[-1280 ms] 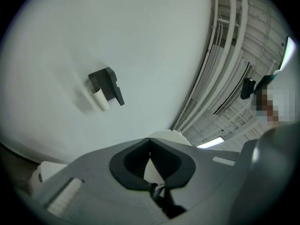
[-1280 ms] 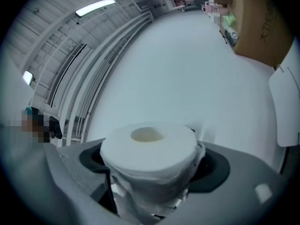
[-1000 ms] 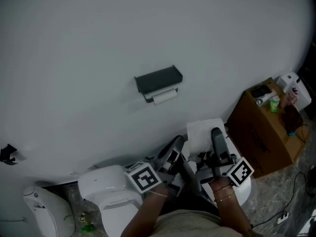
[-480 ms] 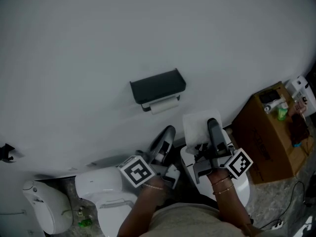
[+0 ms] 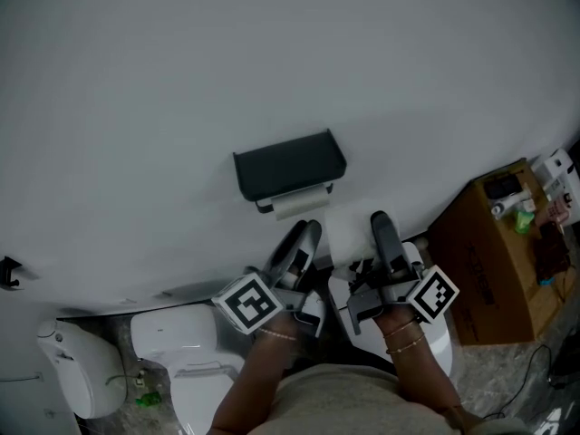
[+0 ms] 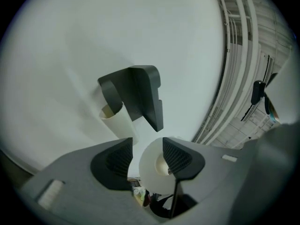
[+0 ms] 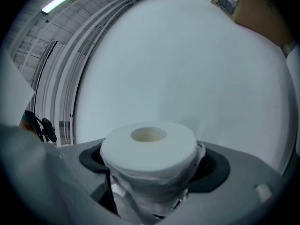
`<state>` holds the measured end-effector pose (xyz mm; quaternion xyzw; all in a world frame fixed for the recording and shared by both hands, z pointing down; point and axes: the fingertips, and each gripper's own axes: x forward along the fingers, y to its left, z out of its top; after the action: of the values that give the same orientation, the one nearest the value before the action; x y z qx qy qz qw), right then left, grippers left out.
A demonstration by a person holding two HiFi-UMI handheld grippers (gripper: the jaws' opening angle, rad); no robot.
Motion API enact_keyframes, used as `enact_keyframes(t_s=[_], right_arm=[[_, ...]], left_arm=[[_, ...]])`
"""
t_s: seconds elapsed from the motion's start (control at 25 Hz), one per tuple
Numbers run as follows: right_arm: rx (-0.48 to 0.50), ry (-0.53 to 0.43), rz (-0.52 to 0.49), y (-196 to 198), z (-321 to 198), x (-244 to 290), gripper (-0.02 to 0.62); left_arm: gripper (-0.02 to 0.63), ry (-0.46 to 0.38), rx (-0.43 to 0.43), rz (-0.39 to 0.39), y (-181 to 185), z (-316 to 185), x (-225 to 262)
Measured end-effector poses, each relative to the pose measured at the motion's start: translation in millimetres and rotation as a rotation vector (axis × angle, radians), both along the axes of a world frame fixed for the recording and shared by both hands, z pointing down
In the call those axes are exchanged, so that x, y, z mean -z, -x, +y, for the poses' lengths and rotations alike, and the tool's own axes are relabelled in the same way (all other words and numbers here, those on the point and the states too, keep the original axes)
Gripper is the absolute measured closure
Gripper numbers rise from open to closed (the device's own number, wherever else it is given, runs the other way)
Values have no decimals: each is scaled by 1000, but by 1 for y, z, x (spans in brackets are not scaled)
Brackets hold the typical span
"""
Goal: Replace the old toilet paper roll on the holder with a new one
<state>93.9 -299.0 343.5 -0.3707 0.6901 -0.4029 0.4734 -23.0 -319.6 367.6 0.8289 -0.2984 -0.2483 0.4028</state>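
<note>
A black toilet paper holder [image 5: 290,164] is fixed to the white wall, and the old roll [image 5: 300,206], nearly used up, hangs under it. My left gripper [image 5: 304,236] is just below the holder, its jaws opening with nothing pressed between them. In the left gripper view the holder [image 6: 137,94] and the old roll's tube [image 6: 117,122] lie straight ahead of the left gripper [image 6: 145,156]. My right gripper [image 5: 355,234] is shut on a full white new roll [image 5: 344,229], right of the left gripper and below the holder. The new roll [image 7: 149,149] fills the right gripper [image 7: 152,165].
A white toilet [image 5: 186,347] stands at the lower left with a white bin [image 5: 68,379] beside it. A brown cardboard box [image 5: 489,252] carrying bottles sits to the right. A white container [image 5: 430,343] is below my right hand.
Both grippers have moved up the picture toward the holder, the right one carrying the new roll. The left jaws went from shut to open.
</note>
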Motion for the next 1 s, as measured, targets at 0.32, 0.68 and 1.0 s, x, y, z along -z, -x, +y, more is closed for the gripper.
enact_keyframes(t_s=[0.32, 0.68, 1.0], right_arm=[[15, 29, -4, -18, -29, -10, 124], [49, 40, -17, -24, -43, -18, 124], [54, 58, -3, -25, -44, -22, 124]], left_arm=[[367, 125, 100, 126, 0, -30, -19], [357, 119, 166, 123, 3, -49, -25], [405, 125, 166, 160, 4, -56, -27]])
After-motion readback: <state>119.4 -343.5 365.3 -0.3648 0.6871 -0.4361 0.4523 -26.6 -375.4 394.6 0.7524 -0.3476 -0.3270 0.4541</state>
